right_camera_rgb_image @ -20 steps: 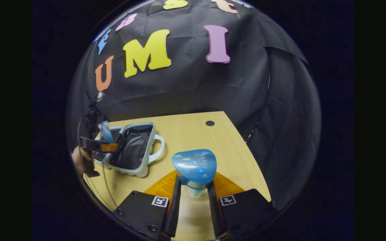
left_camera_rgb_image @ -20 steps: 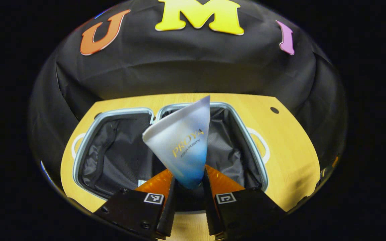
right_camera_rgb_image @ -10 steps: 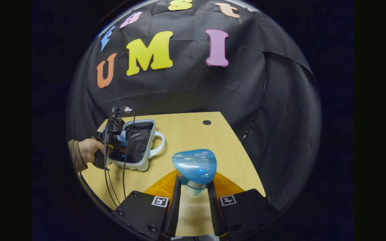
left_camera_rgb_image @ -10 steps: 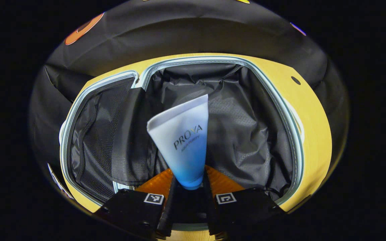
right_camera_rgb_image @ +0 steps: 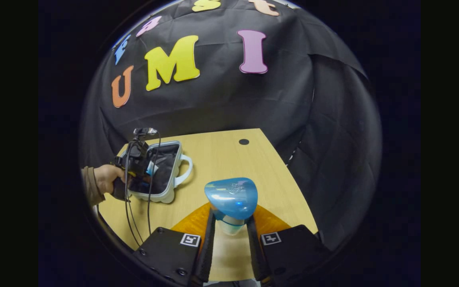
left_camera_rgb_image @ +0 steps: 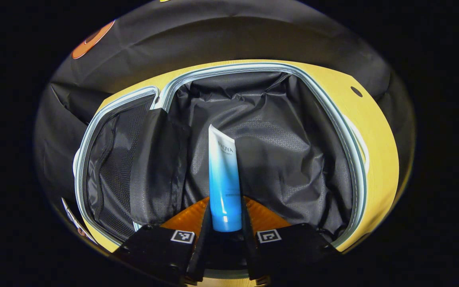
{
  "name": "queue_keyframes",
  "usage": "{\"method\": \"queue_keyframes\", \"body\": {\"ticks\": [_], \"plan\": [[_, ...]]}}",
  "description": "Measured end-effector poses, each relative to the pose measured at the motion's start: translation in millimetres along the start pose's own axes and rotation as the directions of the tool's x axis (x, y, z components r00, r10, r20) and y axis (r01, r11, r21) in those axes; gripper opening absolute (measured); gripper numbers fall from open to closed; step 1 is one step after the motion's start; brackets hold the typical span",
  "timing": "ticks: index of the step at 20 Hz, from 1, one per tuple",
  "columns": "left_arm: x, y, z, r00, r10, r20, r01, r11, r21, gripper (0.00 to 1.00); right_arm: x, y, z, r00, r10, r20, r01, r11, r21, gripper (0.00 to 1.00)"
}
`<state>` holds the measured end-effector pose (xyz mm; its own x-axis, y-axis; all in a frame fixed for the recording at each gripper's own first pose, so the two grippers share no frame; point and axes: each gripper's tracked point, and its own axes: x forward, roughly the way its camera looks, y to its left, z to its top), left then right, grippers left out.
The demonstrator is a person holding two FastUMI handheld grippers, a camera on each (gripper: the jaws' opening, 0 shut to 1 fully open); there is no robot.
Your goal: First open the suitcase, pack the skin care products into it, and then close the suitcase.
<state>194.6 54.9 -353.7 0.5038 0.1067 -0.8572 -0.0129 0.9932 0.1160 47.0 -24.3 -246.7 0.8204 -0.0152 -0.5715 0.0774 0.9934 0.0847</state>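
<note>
The left tool (left_camera_rgb_image: pixel 224 217) grips a blue tube (left_camera_rgb_image: pixel 222 179) over the open suitcase (left_camera_rgb_image: pixel 345 131), while the right tool (right_camera_rgb_image: pixel 229 235) clamps a blue-capped bottle (right_camera_rgb_image: pixel 231 197) above the desk (right_camera_rgb_image: pixel 221 159).

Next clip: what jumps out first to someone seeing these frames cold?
The blue-and-white tube, clamped in the left gripper and poised over the open suitcase, above its dark-lined right half. Then the blue-capped bottle pinched in the right gripper above the wooden table, well to the right of the suitcase.
</note>
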Motion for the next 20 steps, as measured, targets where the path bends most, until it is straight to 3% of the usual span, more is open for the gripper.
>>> {"method": "queue_keyframes", "body": {"ticks": [2,3,4,7,8,9,10,12,15,20], "plan": [[-4.1,-10.2,2.1,0.998,-0.048,0.028,0.048,0.999,-0.025,0.46,3.6,7.7,4.6,1.000,0.017,0.004,-0.017,1.000,-0.020,0.39],[-8.9,-15.3,6.3,0.995,-0.080,0.063,0.083,0.995,-0.046,0.38,6.0,13.6,8.2,1.000,0.027,0.007,-0.027,0.999,-0.032,0.39],[-18.9,-20.0,10.3,0.990,-0.104,0.095,0.110,0.992,-0.056,0.65,8.0,19.1,11.2,0.999,0.038,0.011,-0.038,0.998,-0.047,0.38],[-55.0,-22.6,24.1,0.969,-0.134,0.210,0.148,0.987,-0.055,0.73,18.3,44.5,25.9,0.996,0.086,0.017,-0.084,0.993,-0.077,0.36],[-69.5,-22.4,28.1,0.959,-0.141,0.245,0.157,0.986,-0.048,0.88,22.8,55.6,31.1,0.994,0.105,0.019,-0.103,0.991,-0.083,0.38],[-84.8,-18.2,30.9,0.949,-0.140,0.282,0.156,0.987,-0.037,0.84,27.4,67.7,37.3,0.992,0.122,0.019,-0.120,0.989,-0.089,0.38],[-100.8,-13.6,33.0,0.937,-0.140,0.319,0.156,0.987,-0.026,0.92,32.8,80.9,43.2,0.990,0.142,0.020,-0.139,0.986,-0.093,0.38],[-131.4,-0.5,32.3,0.910,-0.131,0.393,0.143,0.990,-0.002,0.95,43.0,112.1,53.9,0.982,0.189,0.018,-0.186,0.977,-0.100,0.38],[-180.2,29.0,26.8,0.857,-0.101,0.505,0.106,0.994,0.019,0.96,65.1,161.1,63.7,0.971,0.240,0.002,-0.238,0.963,-0.131,0.38],[-251.2,77.3,20.3,0.726,-0.045,0.687,0.033,0.999,0.032,0.96,111.6,235.7,50.1,0.955,0.285,-0.081,-0.294,0.948,-0.126,0.38]]}}
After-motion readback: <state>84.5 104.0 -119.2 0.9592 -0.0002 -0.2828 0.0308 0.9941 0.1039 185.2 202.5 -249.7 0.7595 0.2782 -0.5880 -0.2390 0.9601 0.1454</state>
